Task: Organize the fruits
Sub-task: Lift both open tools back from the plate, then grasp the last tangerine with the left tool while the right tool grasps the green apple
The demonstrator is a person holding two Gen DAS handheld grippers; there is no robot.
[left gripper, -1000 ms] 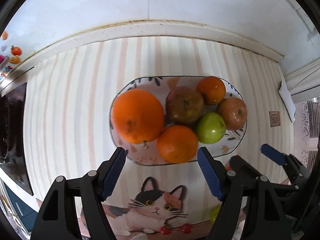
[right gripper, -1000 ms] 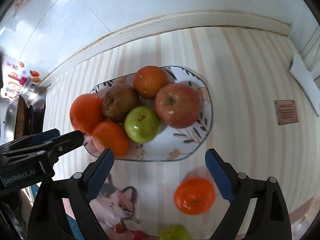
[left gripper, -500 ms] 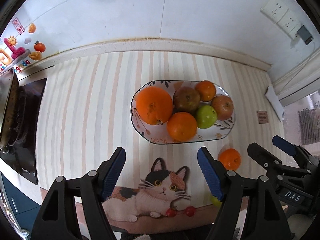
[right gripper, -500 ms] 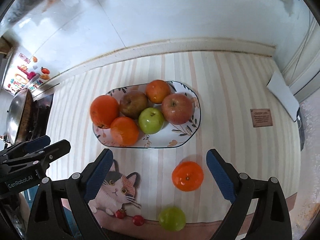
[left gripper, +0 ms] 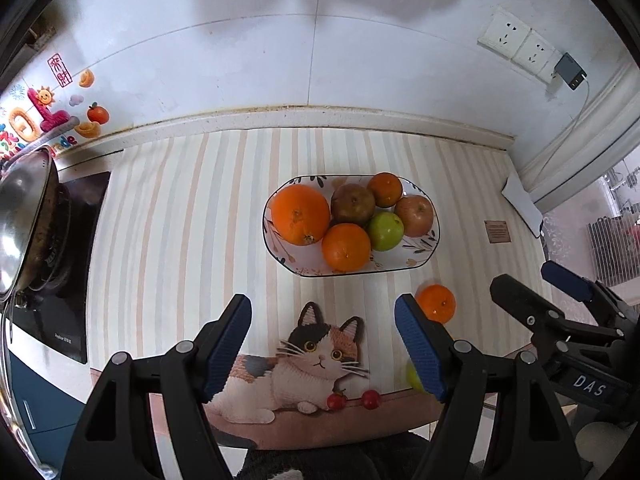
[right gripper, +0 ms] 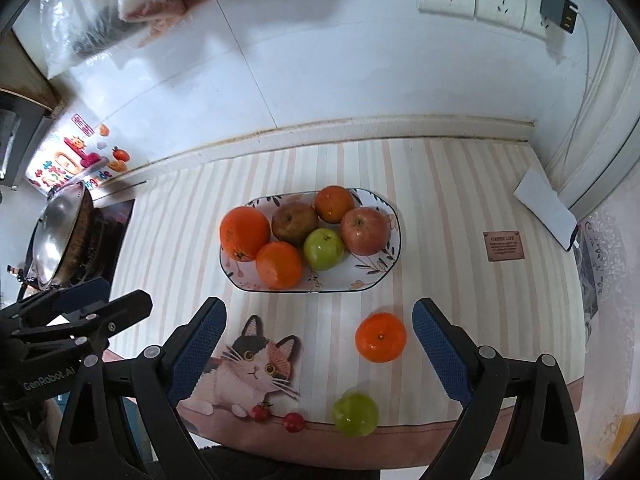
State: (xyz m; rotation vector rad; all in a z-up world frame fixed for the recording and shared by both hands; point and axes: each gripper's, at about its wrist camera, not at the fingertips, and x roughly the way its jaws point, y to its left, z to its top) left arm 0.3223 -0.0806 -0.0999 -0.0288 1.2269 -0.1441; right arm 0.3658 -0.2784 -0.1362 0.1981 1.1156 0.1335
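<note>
Fruits: six already on the plate (right gripper: 390, 268), far-centre of the striped surface (right gripper: 460, 184). From largest down: big orange (right gripper: 245, 233) at the plate's left end, red apple (right gripper: 365, 231) at its right, brown pear-like fruit (right gripper: 295, 223) behind, second orange (right gripper: 279, 265) at the near rim, green apple (right gripper: 323, 249) in the middle, small orange (right gripper: 334, 204) at the far rim.

Two strays lie off the plate, near right: mandarin (right gripper: 381, 337) just short of the rim, green fruit (right gripper: 356, 414) nearer, at the mat's edge.

Left gripper (left gripper: 323, 346): jaws parted wide, nothing between them, above the cat print (left gripper: 304, 360). Right gripper (right gripper: 319, 354): also wide and empty, mandarin lying below between its fingers.

Judgement: mandarin goes next, right gripper. Drop straight over it, close gently across its widest part, since round fruit rolls. Free room on the plate is at the near-right corner; set down low so nothing gets knocked.
</note>
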